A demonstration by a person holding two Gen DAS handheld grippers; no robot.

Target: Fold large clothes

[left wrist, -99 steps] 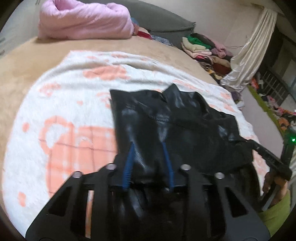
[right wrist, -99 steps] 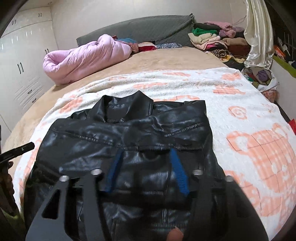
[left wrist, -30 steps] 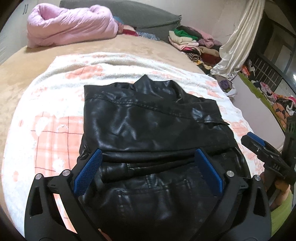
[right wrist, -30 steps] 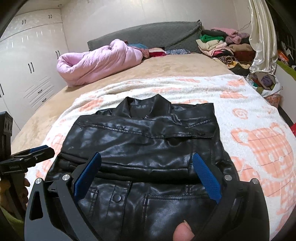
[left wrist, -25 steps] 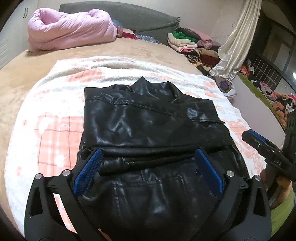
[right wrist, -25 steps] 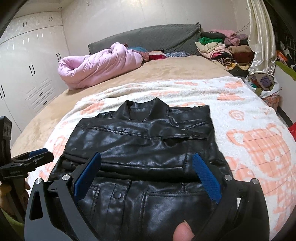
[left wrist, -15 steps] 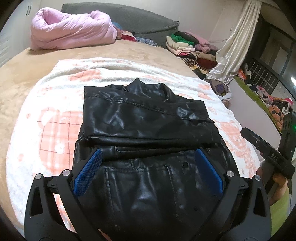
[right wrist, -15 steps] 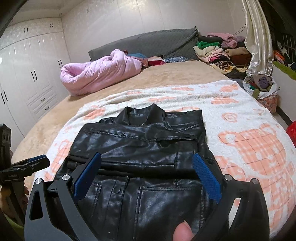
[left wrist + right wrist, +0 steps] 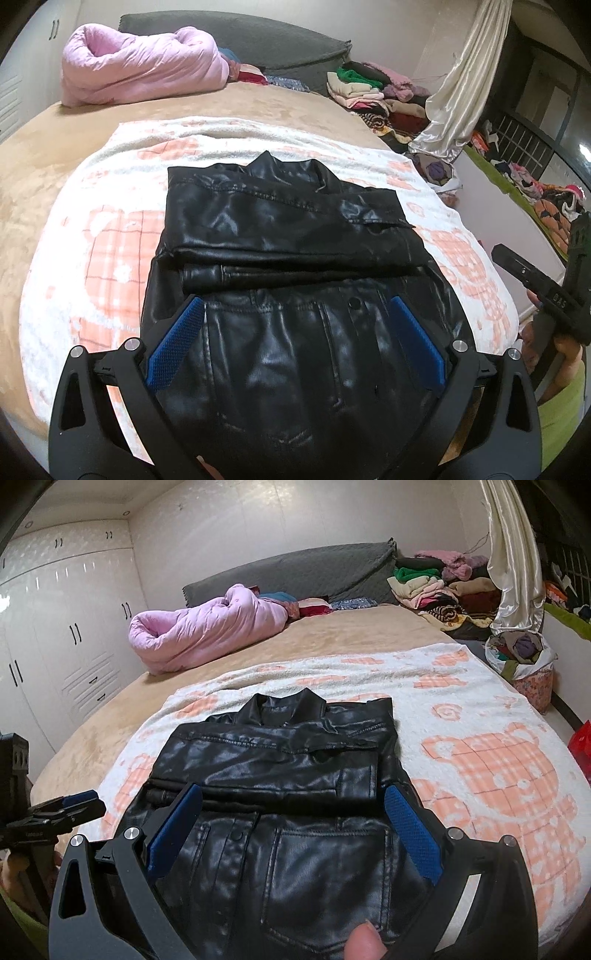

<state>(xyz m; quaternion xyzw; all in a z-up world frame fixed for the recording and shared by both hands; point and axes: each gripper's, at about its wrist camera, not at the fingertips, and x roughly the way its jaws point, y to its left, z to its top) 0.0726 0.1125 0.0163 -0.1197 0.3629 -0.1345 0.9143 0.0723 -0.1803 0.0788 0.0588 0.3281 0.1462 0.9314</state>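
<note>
A black leather jacket point(image 9: 280, 258) lies flat on a white and orange blanket point(image 9: 110, 236) on the bed, collar at the far end, its sleeves folded across the middle. It also shows in the right wrist view point(image 9: 280, 775). My left gripper point(image 9: 293, 306) is open and empty, held above the jacket's near hem. My right gripper point(image 9: 293, 794) is open and empty, also above the near hem. The right gripper shows at the right edge of the left wrist view point(image 9: 535, 284), and the left gripper at the left edge of the right wrist view point(image 9: 62, 808).
A rolled pink duvet point(image 9: 140, 70) lies at the far end of the tan bed point(image 9: 37, 155). Piles of clothes point(image 9: 369, 88) and a cream curtain point(image 9: 458, 99) stand far right. White wardrobes point(image 9: 55, 627) line the left wall. A bag of clothes point(image 9: 524, 664) stands beside the bed.
Both grippers opened, letting go of the jacket, and pulled back and up. The jacket now lies further away and more of its lower half shows.
</note>
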